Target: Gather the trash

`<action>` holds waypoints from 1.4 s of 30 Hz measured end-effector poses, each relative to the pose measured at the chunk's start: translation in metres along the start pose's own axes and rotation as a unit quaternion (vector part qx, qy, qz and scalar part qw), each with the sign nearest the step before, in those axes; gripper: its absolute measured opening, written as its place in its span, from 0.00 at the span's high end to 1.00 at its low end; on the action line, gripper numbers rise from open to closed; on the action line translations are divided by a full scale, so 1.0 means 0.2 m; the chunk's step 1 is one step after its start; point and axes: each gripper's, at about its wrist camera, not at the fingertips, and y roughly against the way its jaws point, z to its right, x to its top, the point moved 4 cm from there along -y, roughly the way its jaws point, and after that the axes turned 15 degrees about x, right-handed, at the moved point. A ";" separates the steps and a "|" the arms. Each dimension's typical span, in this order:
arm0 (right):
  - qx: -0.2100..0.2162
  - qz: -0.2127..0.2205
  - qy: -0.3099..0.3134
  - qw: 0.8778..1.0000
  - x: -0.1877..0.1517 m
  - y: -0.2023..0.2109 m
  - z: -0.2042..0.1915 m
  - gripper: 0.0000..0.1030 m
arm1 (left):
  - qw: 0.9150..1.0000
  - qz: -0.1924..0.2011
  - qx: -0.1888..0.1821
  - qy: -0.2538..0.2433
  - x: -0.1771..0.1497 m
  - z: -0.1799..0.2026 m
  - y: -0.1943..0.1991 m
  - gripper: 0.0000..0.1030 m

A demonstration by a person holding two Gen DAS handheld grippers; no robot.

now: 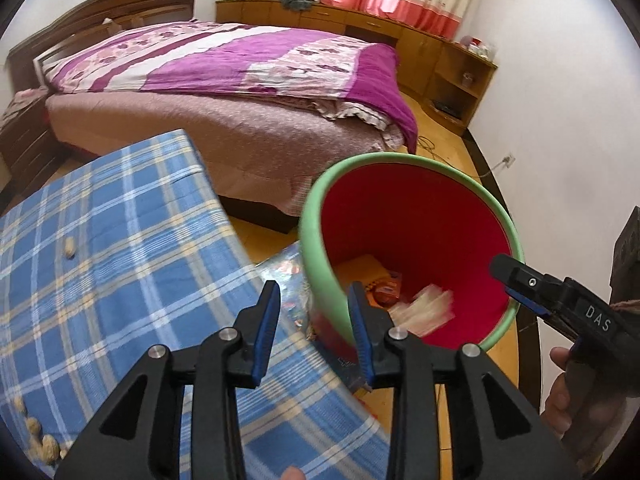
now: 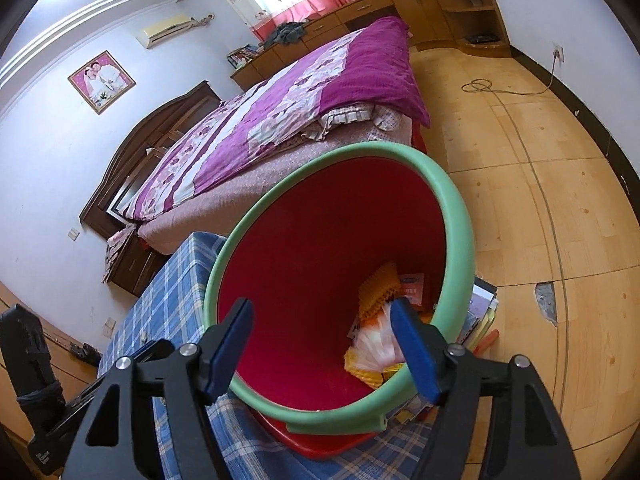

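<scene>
bedroom scene: at the plaid table's edge, a tilted red bin holds light, crinkly wrappers, best pinched at an edge; left gripper and right gripper fingers spread, empty.

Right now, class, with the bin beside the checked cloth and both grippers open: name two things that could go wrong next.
1. The bin appears tilted against the table edge; a knock from the right gripper at its rim might tip out the wrappers.
2. Peanuts lie loose on the checked cloth; the left gripper, jaws open and empty, could sweep them onto the floor.
</scene>
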 end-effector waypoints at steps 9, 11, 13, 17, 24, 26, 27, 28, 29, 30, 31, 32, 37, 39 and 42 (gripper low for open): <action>0.011 0.011 0.017 1.000 -0.04 0.08 -0.12 0.23 | 0.999 0.004 0.030 0.033 -0.08 -0.19 0.12 0.66; 0.013 0.012 0.022 1.000 -0.06 0.10 -0.16 0.20 | 0.998 0.005 0.038 0.041 -0.11 -0.24 0.15 0.66; 0.017 0.010 0.031 0.999 -0.09 0.12 -0.20 0.18 | 0.998 0.008 0.045 0.048 -0.13 -0.28 0.18 0.66; 0.023 0.003 0.047 0.999 -0.15 0.13 -0.29 0.15 | 0.996 0.015 0.062 0.061 -0.19 -0.37 0.26 0.66; 0.037 0.002 0.083 0.996 -0.28 0.16 -0.48 0.08 | 0.992 0.027 0.087 0.087 -0.30 -0.53 0.40 0.66; 0.041 0.001 0.094 0.995 -0.31 0.16 -0.53 0.08 | 0.990 0.031 0.095 0.099 -0.34 -0.59 0.44 0.66; 0.042 0.000 0.099 0.994 -0.33 0.16 -0.55 0.07 | 0.989 0.034 0.099 0.103 -0.35 -0.61 0.46 0.66; 0.043 -0.001 0.104 0.994 -0.35 0.16 -0.58 0.05 | 0.988 0.037 0.105 0.108 -0.37 -0.64 0.48 0.66; 0.045 -0.001 0.110 0.993 -0.38 0.17 -0.60 0.04 | 0.987 0.039 0.110 0.112 -0.38 -0.66 0.50 0.66; 0.047 -0.001 0.115 0.992 -0.40 0.17 -0.63 0.03 | 0.986 0.041 0.116 0.115 -0.40 -0.68 0.52 0.66; 0.049 0.000 0.122 0.991 -0.42 0.18 -0.65 0.03 | 0.984 0.044 0.123 0.118 -0.41 -0.71 0.54 0.66; 0.051 0.000 0.128 0.990 -0.44 0.18 -0.68 0.03 | 0.983 0.046 0.128 0.121 -0.43 -0.73 0.56 0.66; 0.060 0.002 0.158 0.986 -0.55 0.18 -0.80 0.01 | 0.977 0.050 0.146 0.145 -0.52 -0.83 0.63 0.66; 0.061 0.008 0.168 0.984 -0.58 0.18 -0.83 0.01 | 0.975 0.051 0.155 0.153 -0.56 -0.87 0.66 0.66; 0.059 0.012 0.186 0.981 -0.65 0.19 -0.87 0.01 | 0.971 0.057 0.169 0.158 -0.61 -0.90 0.70 0.66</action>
